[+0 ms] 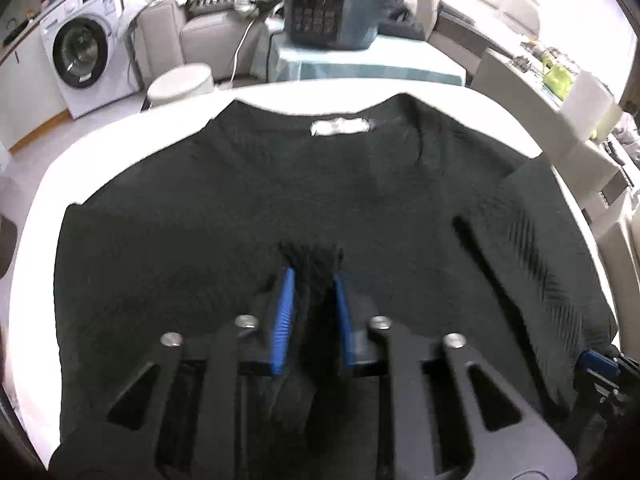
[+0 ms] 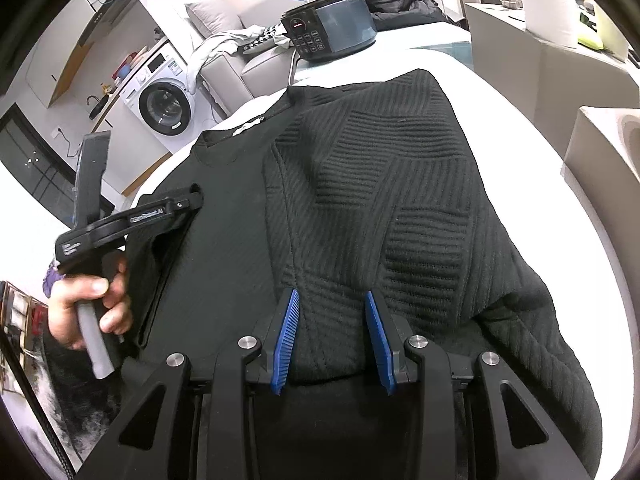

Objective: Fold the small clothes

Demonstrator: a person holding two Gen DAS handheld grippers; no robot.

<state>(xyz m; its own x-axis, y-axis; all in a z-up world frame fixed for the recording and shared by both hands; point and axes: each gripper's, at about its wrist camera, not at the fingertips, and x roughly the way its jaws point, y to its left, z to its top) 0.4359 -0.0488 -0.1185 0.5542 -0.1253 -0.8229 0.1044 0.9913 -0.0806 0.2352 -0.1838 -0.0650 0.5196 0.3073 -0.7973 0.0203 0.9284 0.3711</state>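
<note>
A black ribbed sweater [image 1: 240,200] lies spread on the white table [image 1: 36,232], neckline and white label [image 1: 340,126] at the far side. My left gripper [image 1: 312,272] is shut on a bunched pinch of its fabric near the middle. In the right wrist view the sweater [image 2: 360,160] has its right side folded over onto the body. My right gripper [image 2: 331,294] is closed on the near edge of that thick fold, with cloth filling the gap between the blue pads [image 2: 286,332]. A hand [image 2: 88,312] holds the left gripper [image 2: 194,198] at the sweater's left side.
A dark electric cooker [image 1: 328,12] stands on a teal-covered surface beyond the table. A washing machine [image 1: 84,60] and a white round bin [image 1: 180,84] are at the far left. Pale boxes [image 1: 580,120] crowd the right. The table edge [image 2: 560,208] curves close on the right.
</note>
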